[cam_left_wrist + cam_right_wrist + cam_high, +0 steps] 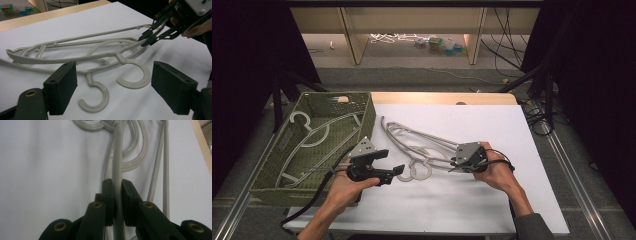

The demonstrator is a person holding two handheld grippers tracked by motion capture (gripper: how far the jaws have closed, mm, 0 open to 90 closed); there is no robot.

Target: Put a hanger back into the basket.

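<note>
Two or three grey plastic hangers (417,142) lie stacked on the white table top (472,210), hooks toward me. My right gripper (453,163) is shut on the arm of the top hanger (117,157), whose bar runs up between the two pads. From the left gripper view, that right gripper (146,40) pinches the arm near its right end, slightly off the table. My left gripper (391,161) is open just short of the hooks. Its jaws stand either side of the held hanger's hook (135,81) and a second hook (97,100), touching neither.
A green woven basket (362,107) sits at the table's left edge with another grey hanger (319,135) inside. The wooden table edge (442,97) runs along the back. Cables and small items lie on the floor beyond.
</note>
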